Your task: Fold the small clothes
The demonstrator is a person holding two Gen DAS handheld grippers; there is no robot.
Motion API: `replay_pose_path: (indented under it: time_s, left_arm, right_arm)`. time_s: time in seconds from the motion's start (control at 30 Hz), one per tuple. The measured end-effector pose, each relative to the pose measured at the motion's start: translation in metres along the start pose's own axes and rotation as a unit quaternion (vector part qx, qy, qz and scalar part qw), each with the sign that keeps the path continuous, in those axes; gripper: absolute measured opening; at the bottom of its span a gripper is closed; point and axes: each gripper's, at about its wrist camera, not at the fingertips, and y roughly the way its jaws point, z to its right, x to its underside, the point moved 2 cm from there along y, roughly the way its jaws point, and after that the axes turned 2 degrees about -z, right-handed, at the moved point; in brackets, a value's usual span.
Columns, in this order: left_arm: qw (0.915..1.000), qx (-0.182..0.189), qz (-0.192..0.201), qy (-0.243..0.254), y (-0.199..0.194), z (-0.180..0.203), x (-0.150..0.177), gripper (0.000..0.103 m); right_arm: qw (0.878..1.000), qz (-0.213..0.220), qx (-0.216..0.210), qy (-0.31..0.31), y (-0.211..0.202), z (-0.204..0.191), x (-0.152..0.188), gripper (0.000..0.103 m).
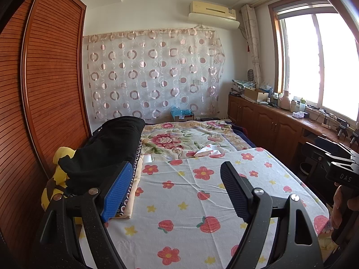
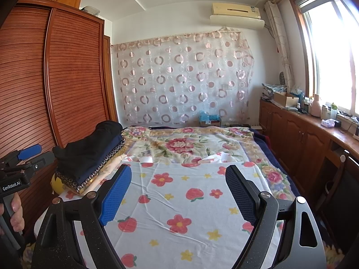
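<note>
A stack of folded clothes (image 2: 89, 163) lies at the left edge of the bed, a black garment (image 1: 107, 148) on top, a dark patterned one and a pale peach one beneath. My left gripper (image 1: 177, 188) is open and empty, held above the flower-print sheet (image 1: 190, 201), its left finger close beside the stack. My right gripper (image 2: 179, 192) is open and empty above the same sheet (image 2: 184, 201), to the right of the stack. The left gripper also shows at the left edge of the right wrist view (image 2: 20, 159).
A floral blanket (image 2: 186, 145) covers the far half of the bed. A slatted wooden wardrobe (image 2: 56, 85) stands along the left. Wooden cabinets (image 2: 303, 139) with clutter on top run under the window at right. A yellow soft item (image 1: 56, 179) sits beside the stack.
</note>
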Motion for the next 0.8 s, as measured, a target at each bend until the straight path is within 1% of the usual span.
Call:
replay_pose_path:
  time_s: [0.8]
  left_arm:
    - [1.0,-0.002,0.0,0.0,0.0014,-0.0007,0.0021,0.081]
  right_arm:
    - [1.0,-0.001,-0.002,0.002,0.0013,0.0023,0.0029,0.087]
